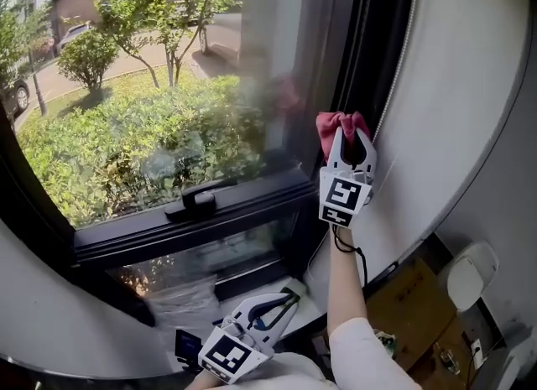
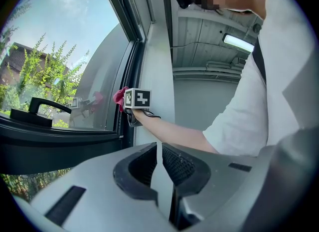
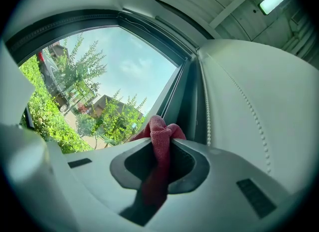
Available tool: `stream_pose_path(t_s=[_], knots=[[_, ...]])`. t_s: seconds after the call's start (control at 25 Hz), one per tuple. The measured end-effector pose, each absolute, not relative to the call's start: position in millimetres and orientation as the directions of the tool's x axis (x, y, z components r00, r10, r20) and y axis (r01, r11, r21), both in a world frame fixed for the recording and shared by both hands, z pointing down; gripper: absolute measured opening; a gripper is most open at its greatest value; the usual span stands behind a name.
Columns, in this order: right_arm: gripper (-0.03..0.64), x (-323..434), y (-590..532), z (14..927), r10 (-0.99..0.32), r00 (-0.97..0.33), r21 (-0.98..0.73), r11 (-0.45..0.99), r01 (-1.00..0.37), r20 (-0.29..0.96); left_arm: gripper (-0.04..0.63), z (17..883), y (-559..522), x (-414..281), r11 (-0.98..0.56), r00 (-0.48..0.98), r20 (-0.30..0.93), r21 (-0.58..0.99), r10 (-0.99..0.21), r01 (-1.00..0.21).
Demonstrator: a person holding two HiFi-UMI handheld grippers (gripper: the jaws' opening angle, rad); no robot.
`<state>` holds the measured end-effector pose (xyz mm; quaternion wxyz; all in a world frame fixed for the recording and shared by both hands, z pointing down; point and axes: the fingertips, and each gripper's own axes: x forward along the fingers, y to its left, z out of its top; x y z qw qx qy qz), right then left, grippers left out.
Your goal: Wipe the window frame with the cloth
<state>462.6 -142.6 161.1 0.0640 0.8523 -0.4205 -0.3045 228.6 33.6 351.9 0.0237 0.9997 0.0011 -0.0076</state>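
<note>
Window glass (image 1: pixel 151 86) fills the upper left of the head view, with green shrubs and trees outside. A dark window frame (image 1: pixel 386 28) borders it, one member running up the upper right of the picture and a crossbar along the middle carrying a black handle (image 1: pixel 195 200). A pale wall (image 1: pixel 470 86) curves away at the right, with a thin bead cord (image 1: pixel 404 40) hanging beside the frame. The right gripper (image 1: pixel 348 138), at centre right, is raised on an outstretched arm; its jaws are clamped on a red cloth (image 1: pixel 340 122), which bunches out past the tips and rests against the upright part of the frame, where glass meets dark edge. The right gripper view confirms this — the cloth (image 3: pixel 160 136) is pinched between both jaws and bulges in front of them, with the frame's channel just beyond. The left gripper (image 1: pixel 285 300) is held low at the bottom centre, well apart from the cloth; in its own view the jaws are drawn together to a thin slit with nothing between them. Wiping appears to be under way on the upright member; the next move likely calls for keeping the cloth pressed to the frame while sliding along it — without letting it slip from the grip.
</note>
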Motion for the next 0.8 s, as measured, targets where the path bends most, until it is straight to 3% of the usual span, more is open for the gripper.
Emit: stream_pose_path(t_s=[0.8], knots=[[0.060, 463, -141, 189, -0.760, 0.457, 0.372, -0.634, -0.678, -0.461, 0.041, 352, 37, 231, -1.000, 1.000, -0.017, 0.025, 0.008, 0.008]])
